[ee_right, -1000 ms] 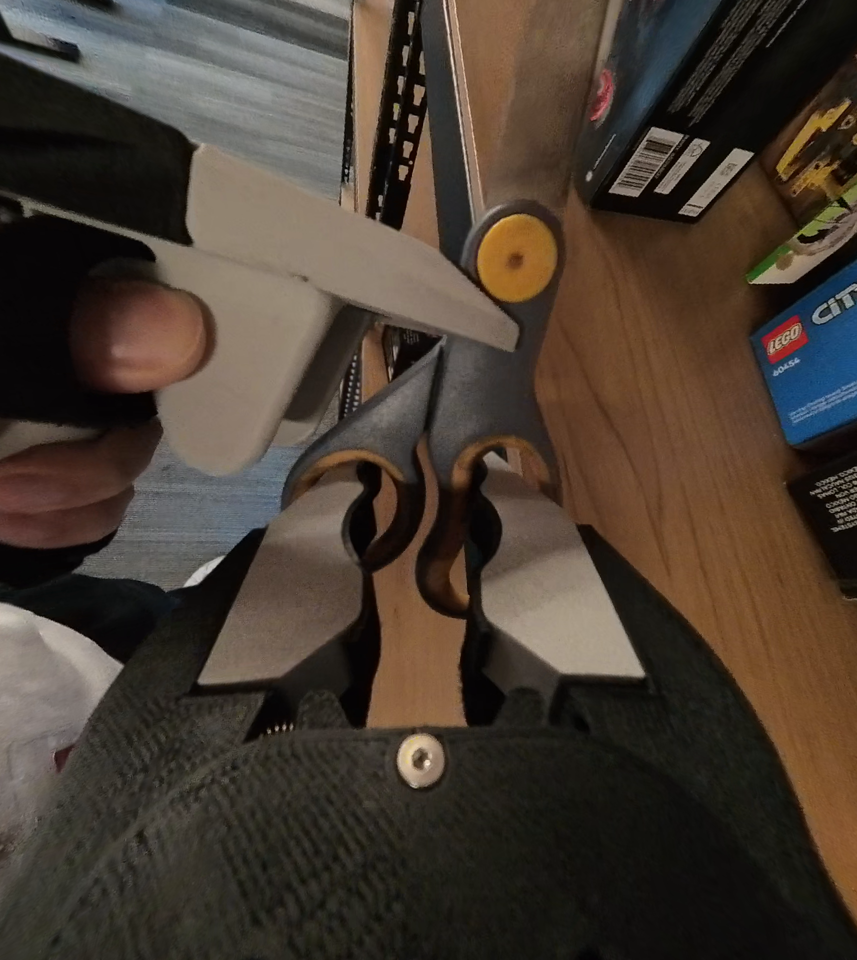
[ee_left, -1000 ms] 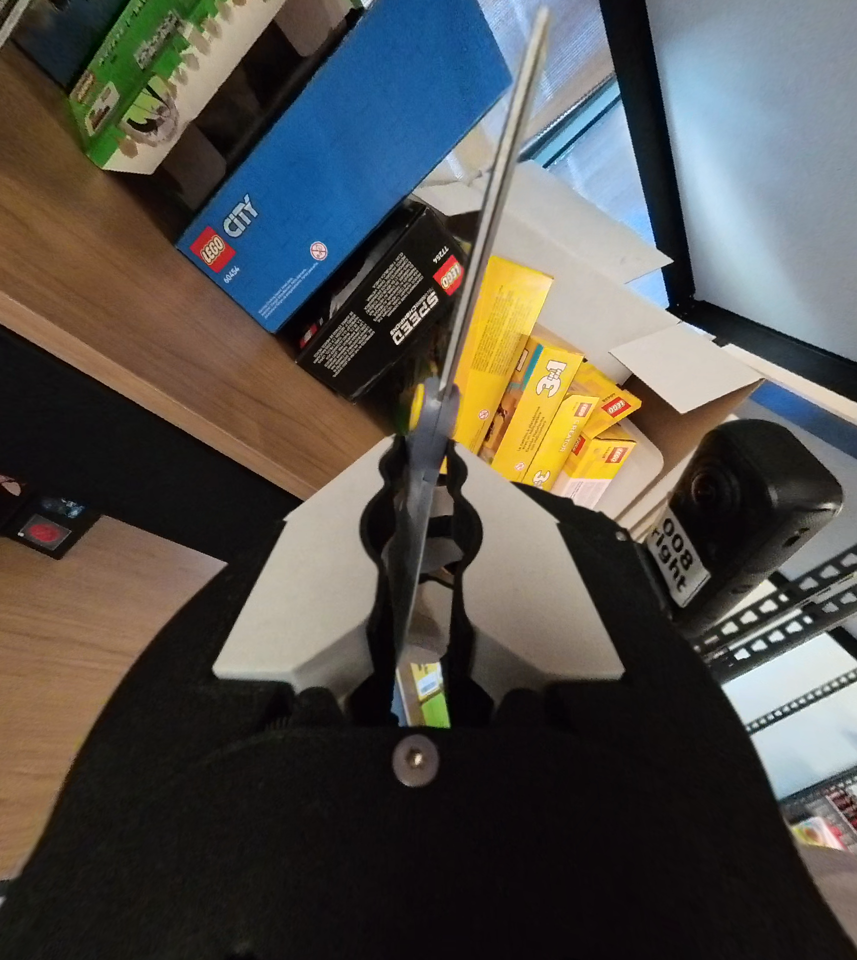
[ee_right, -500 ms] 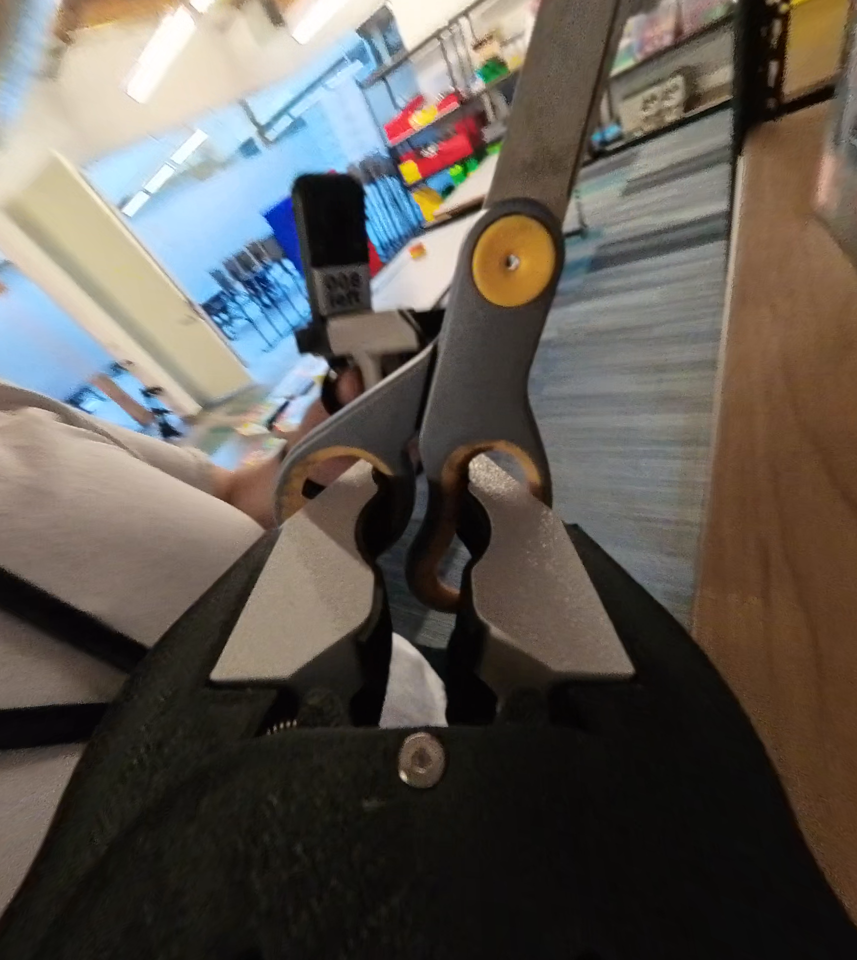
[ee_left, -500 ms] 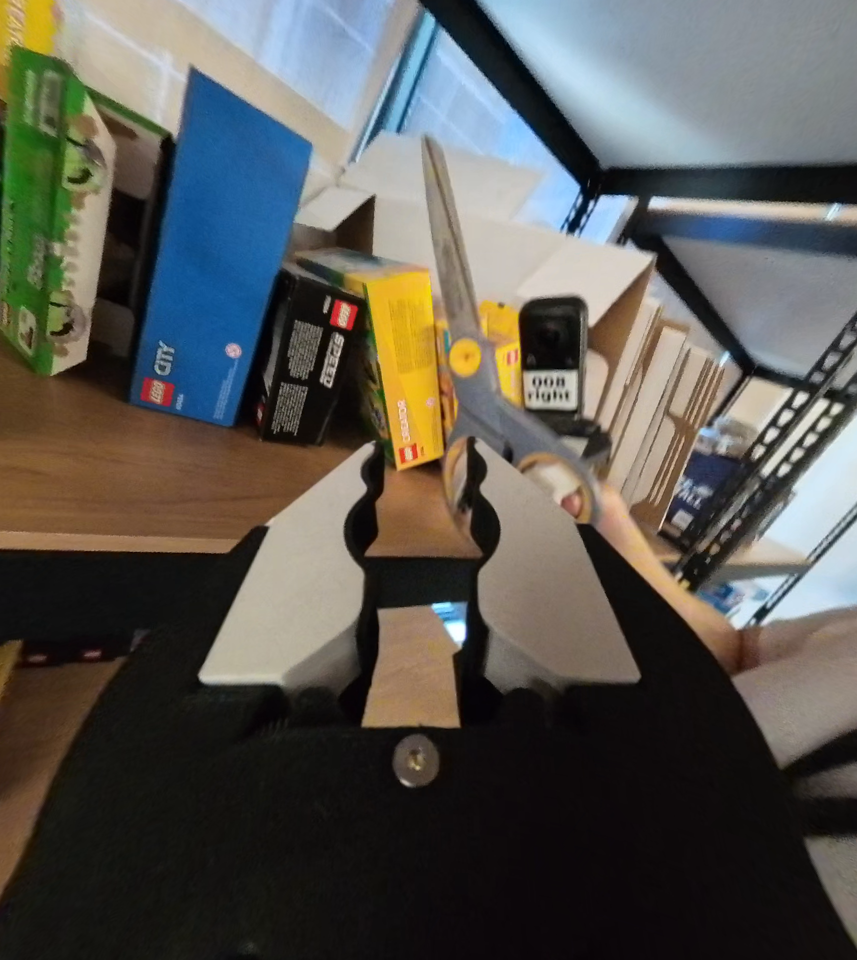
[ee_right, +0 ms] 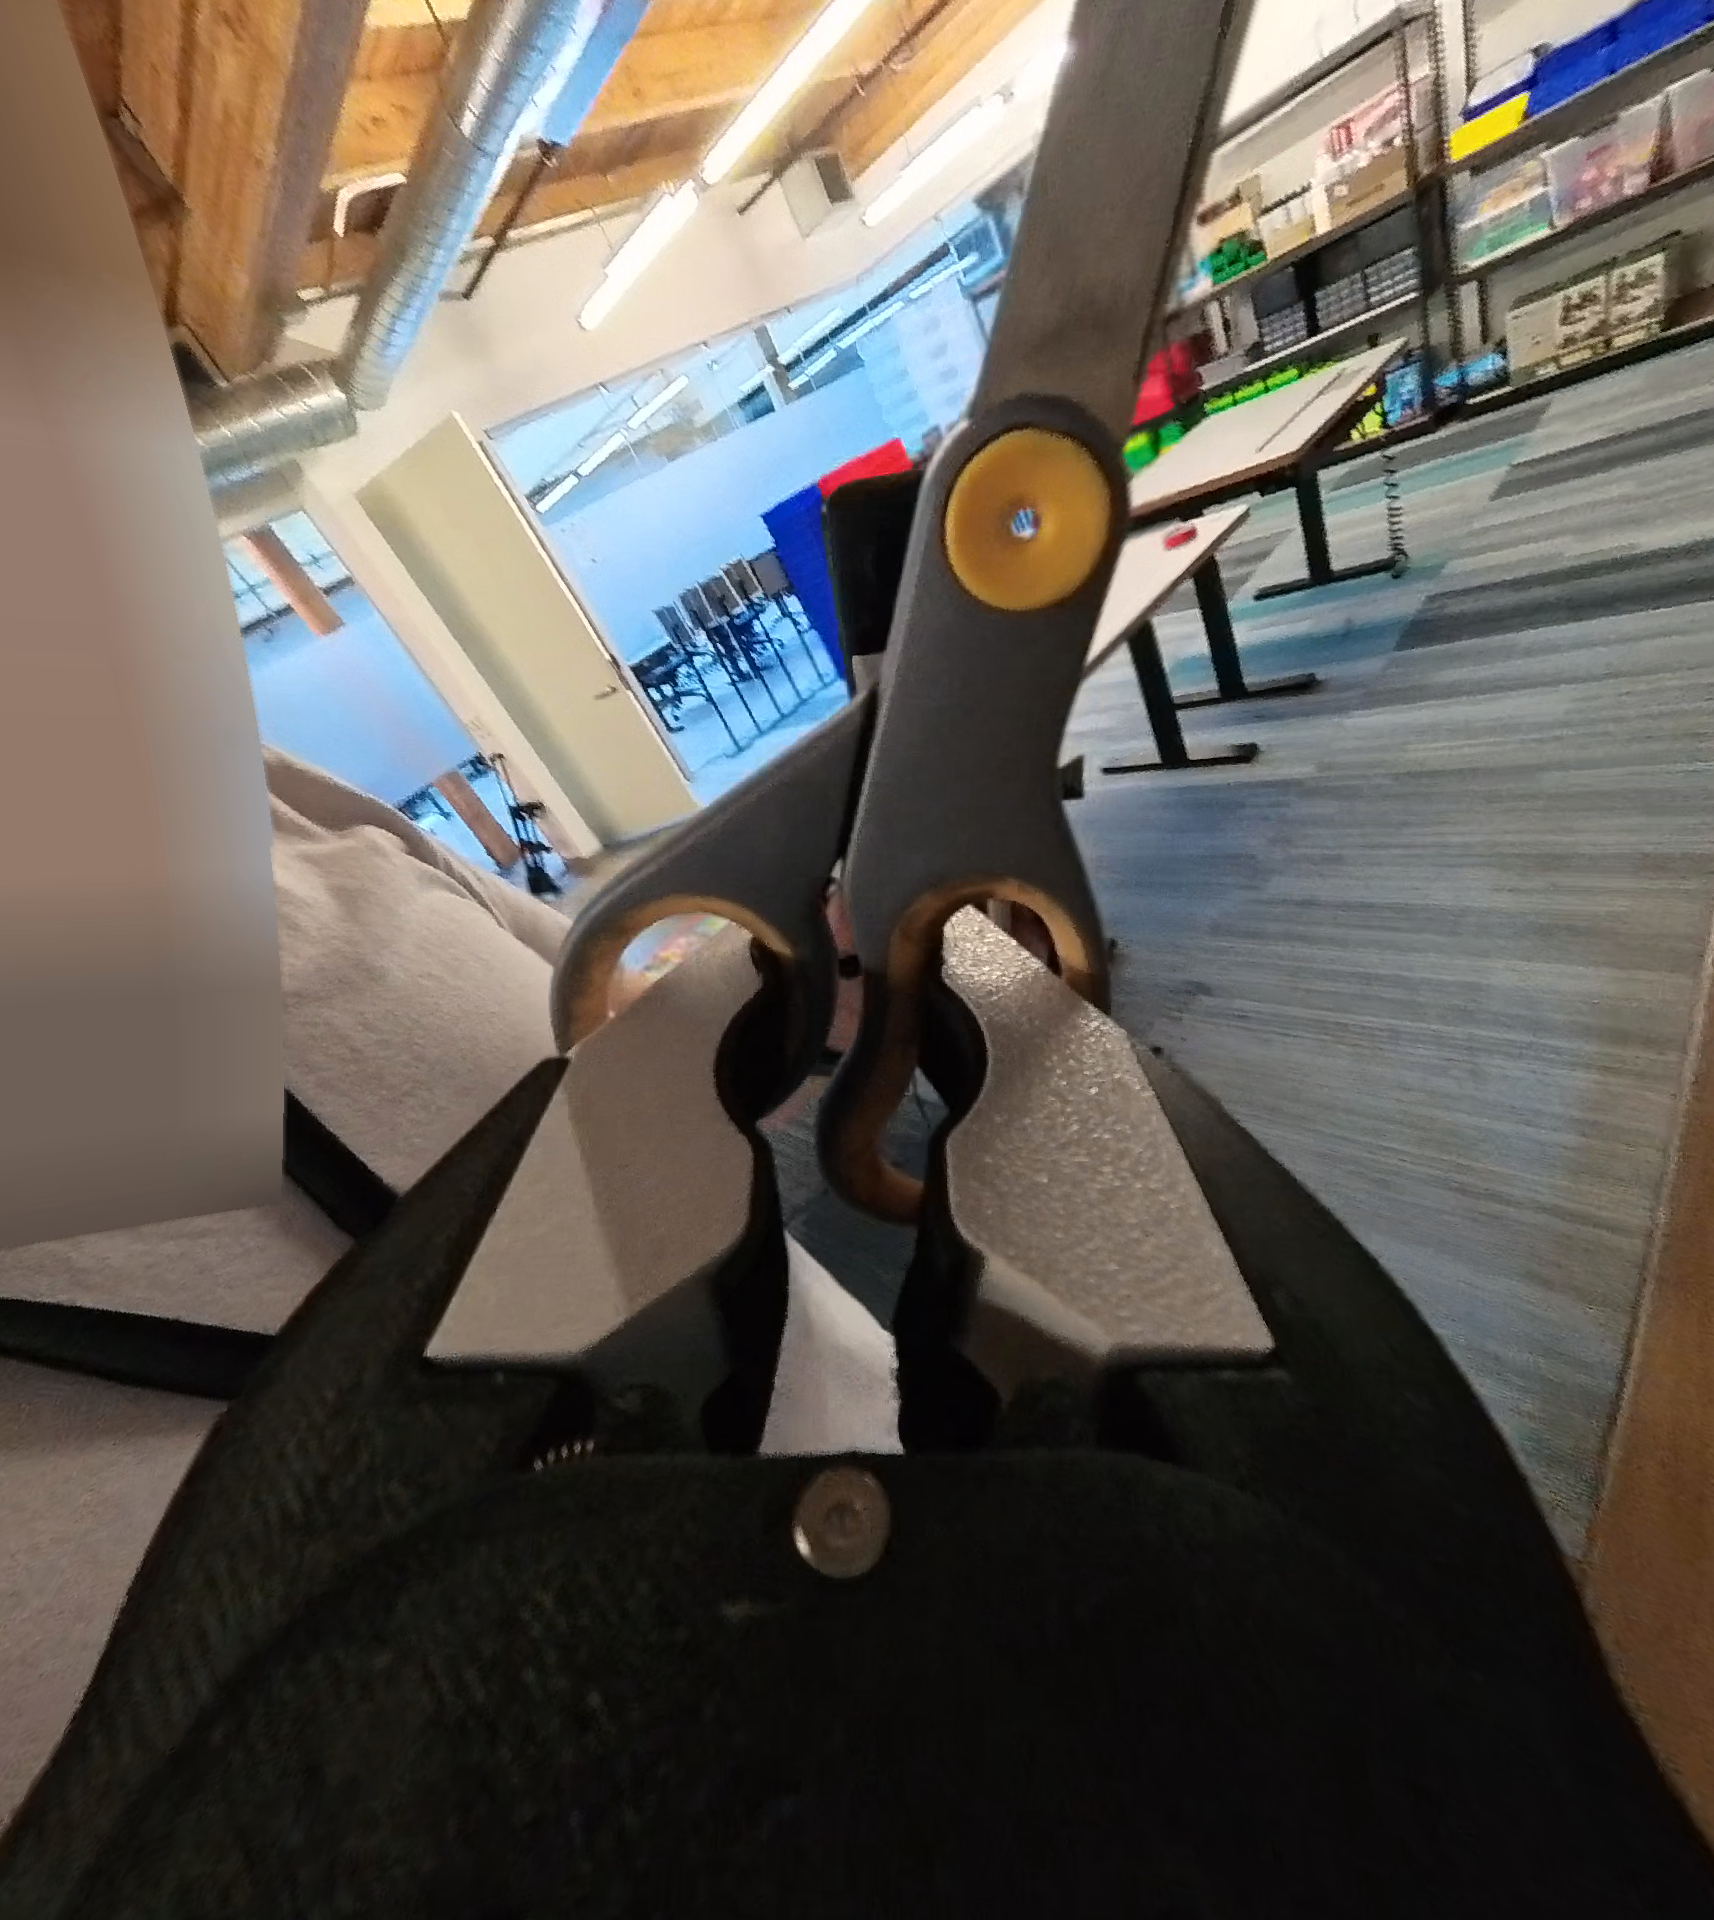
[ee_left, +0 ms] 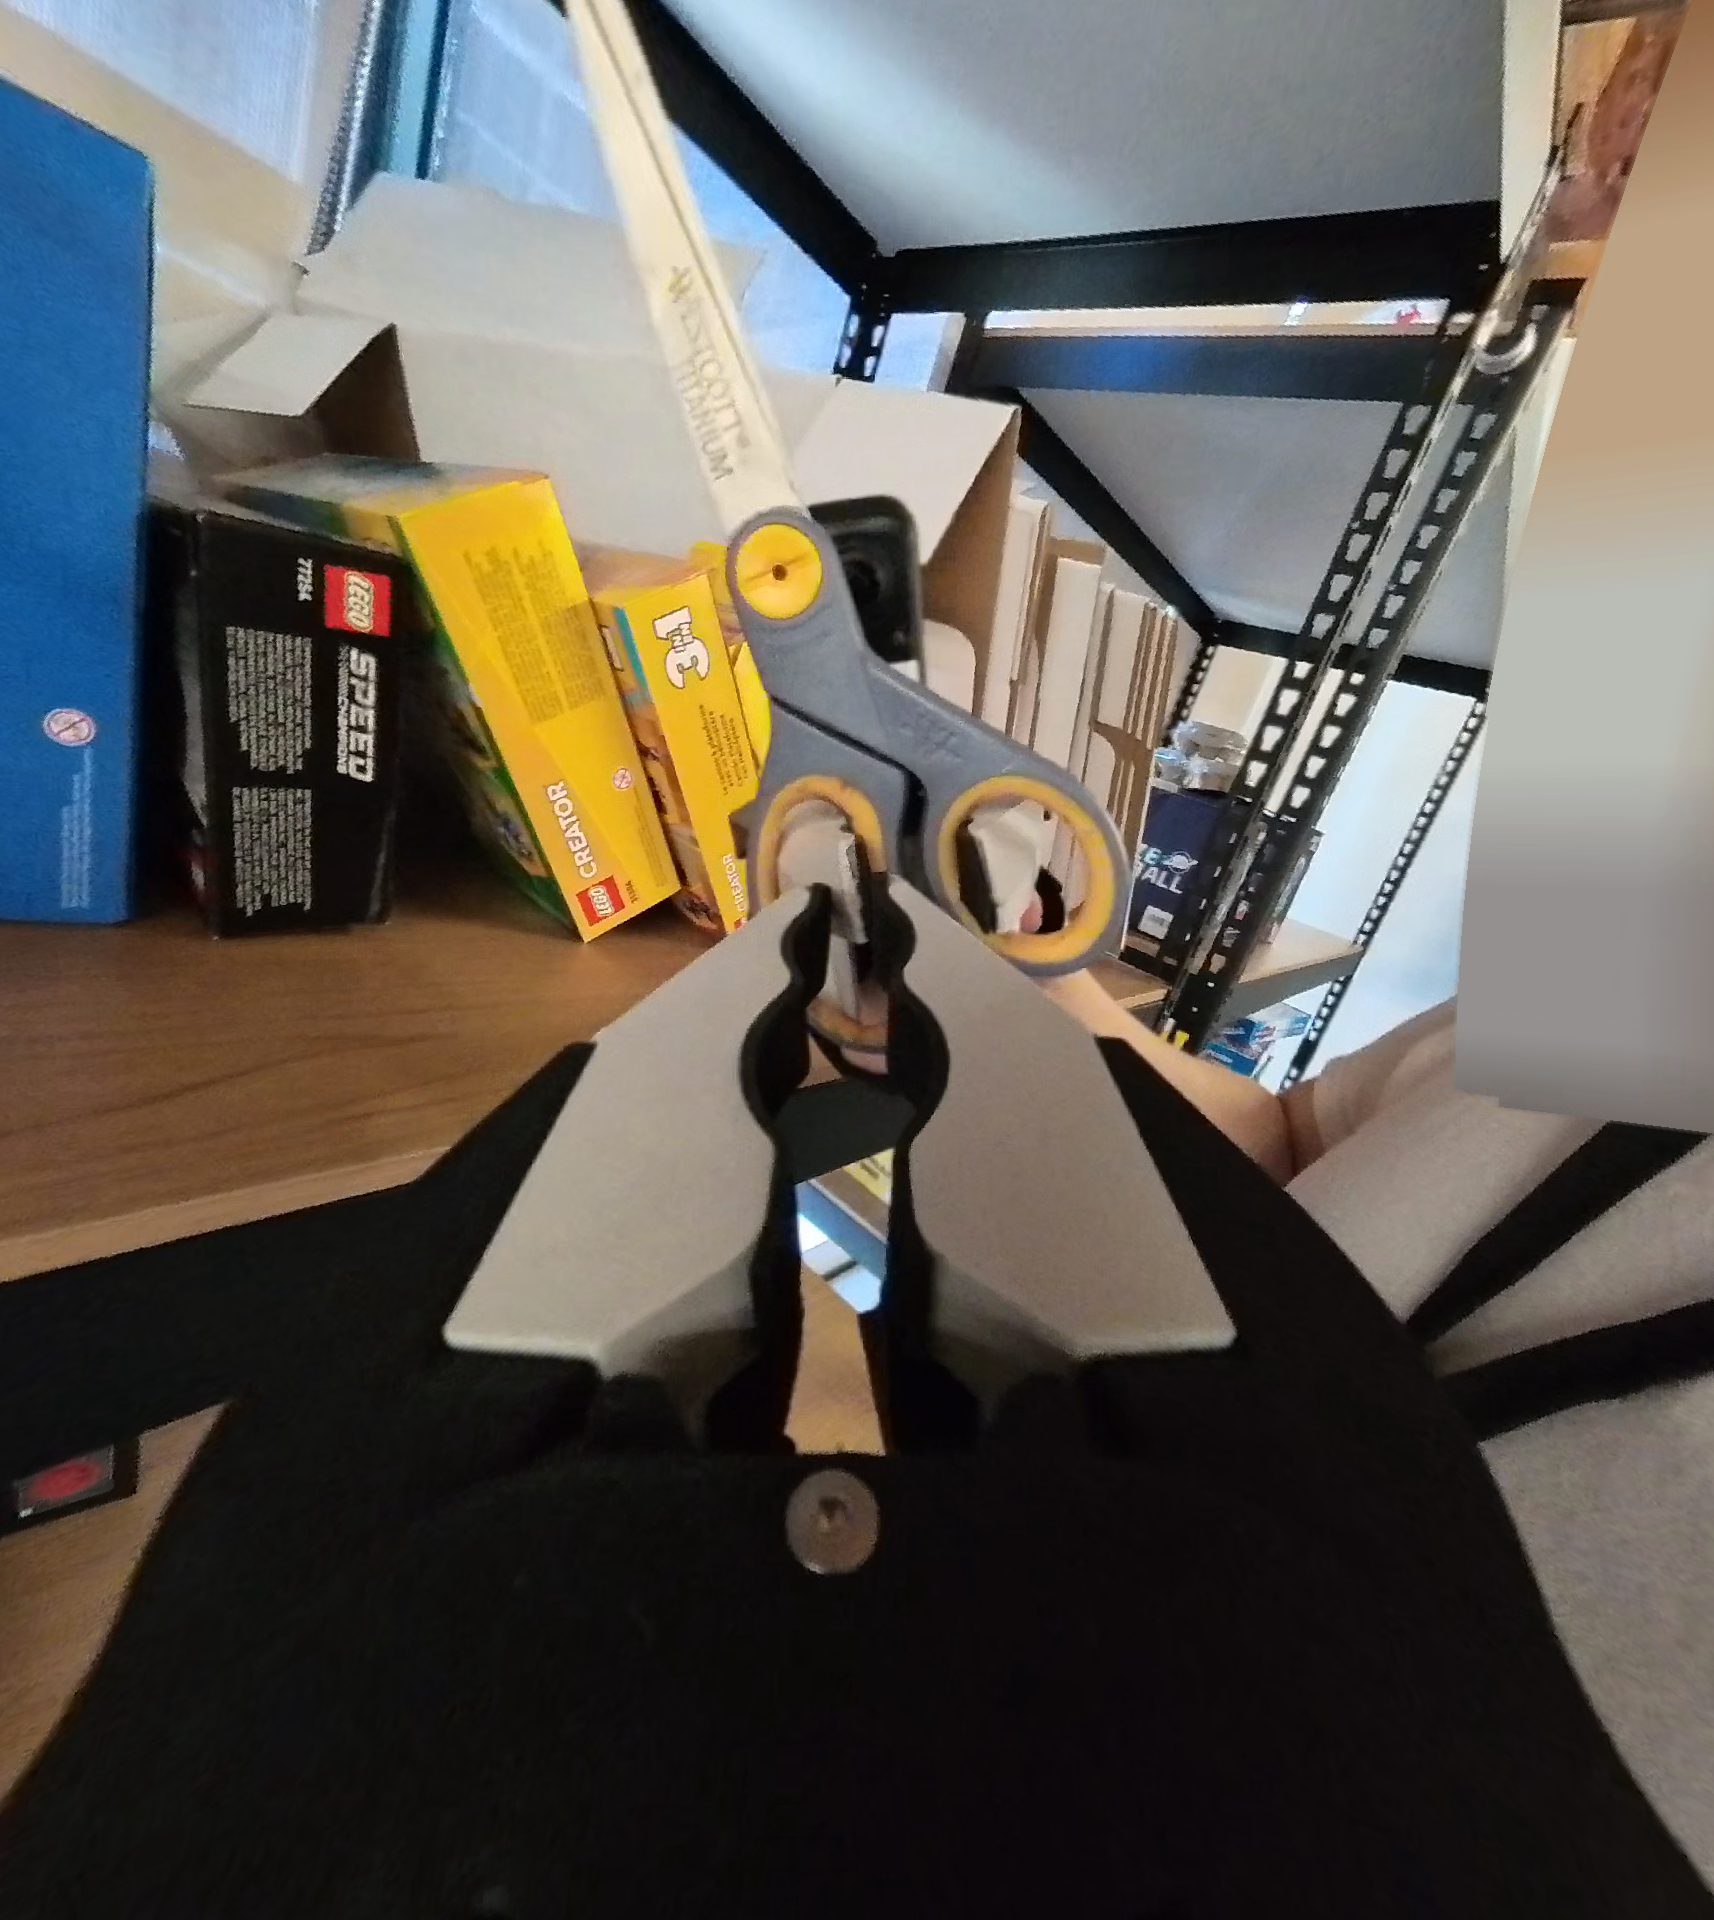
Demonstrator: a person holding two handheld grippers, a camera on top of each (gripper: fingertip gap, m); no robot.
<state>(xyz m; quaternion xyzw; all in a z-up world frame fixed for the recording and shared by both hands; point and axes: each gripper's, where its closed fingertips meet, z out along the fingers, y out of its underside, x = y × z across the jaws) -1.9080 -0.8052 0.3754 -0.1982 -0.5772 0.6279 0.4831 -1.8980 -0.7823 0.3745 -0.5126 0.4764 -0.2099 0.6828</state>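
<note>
Now the left gripper (ee_left: 848,909) holds nothing. A second ago its jaws clamped the blade of the scissors (ee_left: 863,717); half a second ago it had let go. The jaws stand narrower than they did then, nearly together with only a slim gap, just in front of the lower handle loop.

The right gripper (ee_right: 848,935) still carries the scissors (ee_right: 978,727): one finger passes into each yellow-lined loop, and the inner handle bars sit in the narrow gap between the jaws. The blades are closed and point up, tilted. In the left wrist view the scissors have turned from edge-on to flat-on, so both loops and the yellow pivot show, with the right gripper's pale fingertips (ee_left: 998,862) poking through.

The right wrist view, which looked along the shelf a second ago, faces a room with carpet (ee_right: 1404,883), tables (ee_right: 1196,561) and a door (ee_right: 520,623).

Writing shows on several things. The blade bears engraved lettering. On the wooden shelf (ee_left: 209,1060) behind, a blue box (ee_left: 11,499), a black box (ee_left: 281,727) and two yellow boxes (ee_left: 531,686) stand upright, each with a brand logo and printed text.
</note>
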